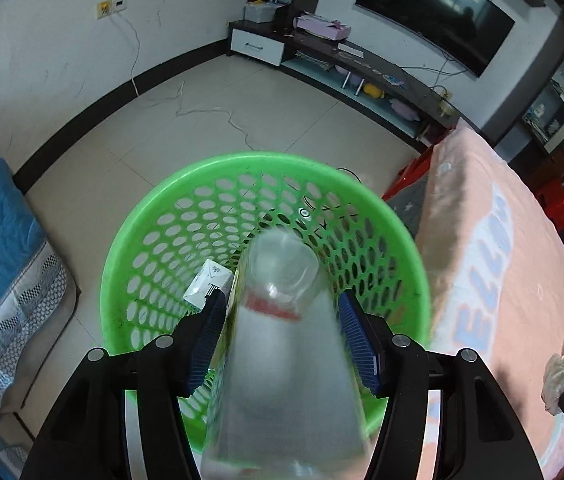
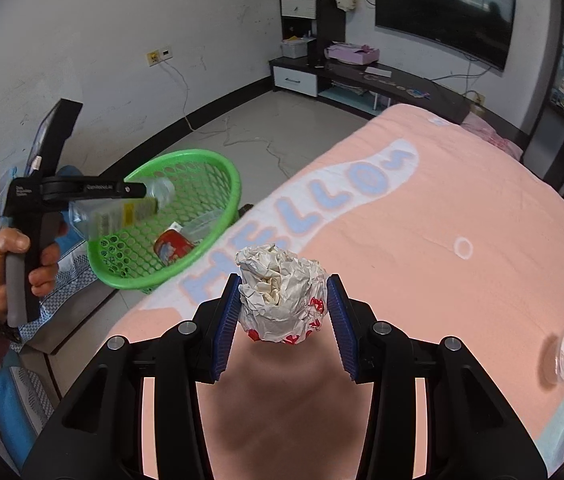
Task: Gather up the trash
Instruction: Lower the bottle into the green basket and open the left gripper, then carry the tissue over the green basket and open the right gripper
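left gripper [image 1: 282,316] tilted down, bottle [image 1: 285,340] loose between jaws | right gripper [image 2: 283,308] clamps paper wad [image 2: 282,296]

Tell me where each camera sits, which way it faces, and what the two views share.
Left wrist: on the left gripper, looking steeply down into the green basket; a clear bottle sits between its fingers.
Right wrist: on the right gripper, facing down over the pink blanket, gripping a crumpled paper ball; the person's left hand shows.
Shared: basket, bottle, blanket, wall television.
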Demonstrator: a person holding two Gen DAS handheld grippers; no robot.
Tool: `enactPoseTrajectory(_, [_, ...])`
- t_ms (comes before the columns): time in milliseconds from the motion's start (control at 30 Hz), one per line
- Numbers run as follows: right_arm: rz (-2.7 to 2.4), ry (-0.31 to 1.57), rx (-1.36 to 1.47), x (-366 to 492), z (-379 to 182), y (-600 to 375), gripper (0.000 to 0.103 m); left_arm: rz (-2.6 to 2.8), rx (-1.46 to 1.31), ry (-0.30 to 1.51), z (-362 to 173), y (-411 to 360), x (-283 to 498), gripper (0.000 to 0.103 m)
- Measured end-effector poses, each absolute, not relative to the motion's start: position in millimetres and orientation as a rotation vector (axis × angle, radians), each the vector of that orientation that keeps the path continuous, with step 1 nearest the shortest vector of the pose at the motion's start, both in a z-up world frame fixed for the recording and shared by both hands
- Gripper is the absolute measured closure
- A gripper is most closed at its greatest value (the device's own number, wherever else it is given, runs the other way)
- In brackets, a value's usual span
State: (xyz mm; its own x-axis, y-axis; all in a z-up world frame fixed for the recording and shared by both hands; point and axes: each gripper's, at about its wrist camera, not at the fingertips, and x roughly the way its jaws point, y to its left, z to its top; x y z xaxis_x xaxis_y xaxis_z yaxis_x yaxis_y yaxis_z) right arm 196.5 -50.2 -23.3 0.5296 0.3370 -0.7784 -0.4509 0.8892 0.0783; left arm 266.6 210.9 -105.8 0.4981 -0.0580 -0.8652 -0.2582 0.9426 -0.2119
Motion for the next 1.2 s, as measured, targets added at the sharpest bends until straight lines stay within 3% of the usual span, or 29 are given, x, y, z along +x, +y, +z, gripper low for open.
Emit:
enactPoseTrajectory(100, [0.485, 0.897, -0.141, 200, -22, -39, 0.059, 0.135, -0.355, 1.037, -111, 220, 266, 0.036])
enactPoseTrajectory(767, [0.613, 0.973, -0.086, 247, -40, 70, 0.058, 0.193, -0.360, 0.942, -94, 266, 189, 0.036])
enactPoseTrajectory(900, [0.633, 0.988, -0.062, 254, -43, 87, 0.054, 0.198, -0.358, 0.940, -95, 268, 179, 0.036])
enactPoseTrajectory(1033, [0.648, 0.981, -0.042, 255, -40, 95, 0.044, 0.205, -0.351, 0.938, -96, 267, 173, 0.034])
enactPoseTrajectory(1200, [0.652, 0.955, -0.041, 248, -28, 90, 0.043, 0.205, -0.357, 0.936, -95, 263, 168, 0.033])
